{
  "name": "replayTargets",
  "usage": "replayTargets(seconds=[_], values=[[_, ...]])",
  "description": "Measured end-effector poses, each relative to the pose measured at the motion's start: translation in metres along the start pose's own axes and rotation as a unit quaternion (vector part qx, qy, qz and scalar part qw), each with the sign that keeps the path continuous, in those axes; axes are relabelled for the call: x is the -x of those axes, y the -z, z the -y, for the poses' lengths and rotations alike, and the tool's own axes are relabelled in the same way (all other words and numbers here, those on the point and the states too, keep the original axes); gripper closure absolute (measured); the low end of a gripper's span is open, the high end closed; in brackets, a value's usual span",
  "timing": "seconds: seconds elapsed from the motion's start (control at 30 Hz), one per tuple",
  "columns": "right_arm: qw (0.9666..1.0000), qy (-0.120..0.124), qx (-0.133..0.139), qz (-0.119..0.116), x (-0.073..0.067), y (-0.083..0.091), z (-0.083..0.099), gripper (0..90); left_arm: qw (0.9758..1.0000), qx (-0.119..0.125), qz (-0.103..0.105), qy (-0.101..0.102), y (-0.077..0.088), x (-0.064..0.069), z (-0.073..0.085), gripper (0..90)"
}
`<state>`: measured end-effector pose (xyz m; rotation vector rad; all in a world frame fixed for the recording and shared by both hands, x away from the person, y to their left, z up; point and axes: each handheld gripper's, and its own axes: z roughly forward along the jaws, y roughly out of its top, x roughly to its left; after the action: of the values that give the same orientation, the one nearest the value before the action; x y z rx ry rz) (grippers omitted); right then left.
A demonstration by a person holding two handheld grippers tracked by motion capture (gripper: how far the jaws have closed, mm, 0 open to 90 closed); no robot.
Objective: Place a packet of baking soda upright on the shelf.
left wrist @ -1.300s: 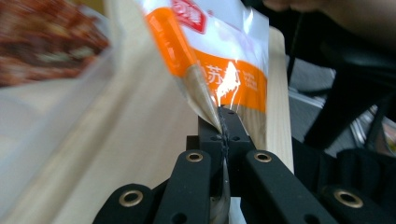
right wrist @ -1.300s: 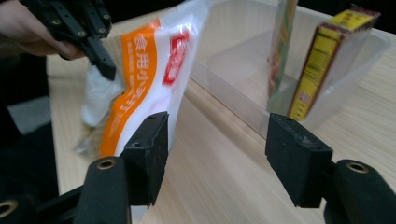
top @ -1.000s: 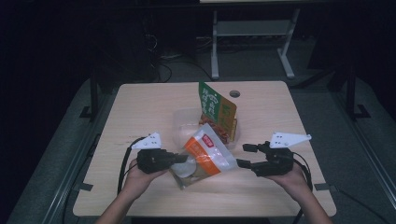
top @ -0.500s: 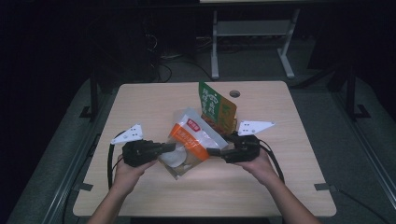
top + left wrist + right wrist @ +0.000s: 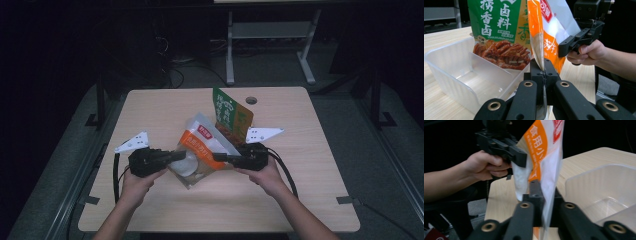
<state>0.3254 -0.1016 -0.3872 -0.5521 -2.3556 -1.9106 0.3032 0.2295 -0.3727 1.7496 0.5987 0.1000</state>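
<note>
Orange-white pouch (image 5: 202,150): held above desk (image 5: 310,190). Left gripper (image 5: 172,156) fingers clamped on one edge; right gripper (image 5: 223,157) fingers, just closing, clamped on opposite edge. Green packet (image 5: 227,111) behind, in clear tray (image 5: 456,75).

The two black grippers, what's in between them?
The orange-and-white pouch hangs between the left gripper and right gripper, each pinching an edge, as the high view shows.

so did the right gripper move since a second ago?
Yes. The right gripper came in from the table's right part toward the middle, now just below the green bag, and its jaws have just been closing on the orange pouch.
</note>
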Motion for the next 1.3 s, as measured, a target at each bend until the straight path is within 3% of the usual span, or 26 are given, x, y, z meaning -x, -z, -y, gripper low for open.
replayTargets(seconds=[0.2, 0.37, 0.53, 0.67, 0.8, 0.97, 1.2, 1.3], values=[[0.9990, 0.011, -0.009, -0.043, -0.006, -0.001, -0.003, 89.8, 1.0000, 0.000, 0.007, 0.006, -0.003, -0.006, 0.004, 89.4], [0.9959, 0.004, -0.012, -0.090, -0.011, -0.006, -0.008, 90.0, 0.9997, -0.019, 0.013, 0.007, -0.010, -0.008, 0.007, 86.1], [0.9943, 0.003, -0.011, -0.106, -0.015, -0.006, -0.009, 90.0, 0.9991, -0.038, 0.015, -0.001, -0.019, -0.004, 0.010, 78.9], [0.9938, 0.004, -0.012, -0.111, -0.017, -0.004, -0.012, 90.0, 0.9987, -0.045, -0.011, -0.021, -0.023, -0.001, 0.010, 61.4], [0.9936, 0.007, -0.013, -0.112, -0.019, -0.002, -0.013, 90.0, 0.9984, -0.044, -0.021, -0.030, -0.023, 0.002, 0.010, 47.7], [0.9937, 0.007, -0.015, -0.111, -0.021, 0.002, -0.018, 90.0, 0.9959, -0.052, -0.052, -0.052, -0.015, 0.007, 0.011, 29.4], [0.9957, 0.016, -0.022, -0.089, -0.018, -0.001, -0.029, 90.0, 0.9939, -0.075, -0.066, -0.048, 0.005, 0.010, 0.031, 22.0], [0.9965, 0.016, -0.020, -0.079, -0.014, -0.005, -0.038, 90.0, 0.9938, -0.077, -0.071, -0.036, 0.015, 0.008, 0.039, 21.8]])
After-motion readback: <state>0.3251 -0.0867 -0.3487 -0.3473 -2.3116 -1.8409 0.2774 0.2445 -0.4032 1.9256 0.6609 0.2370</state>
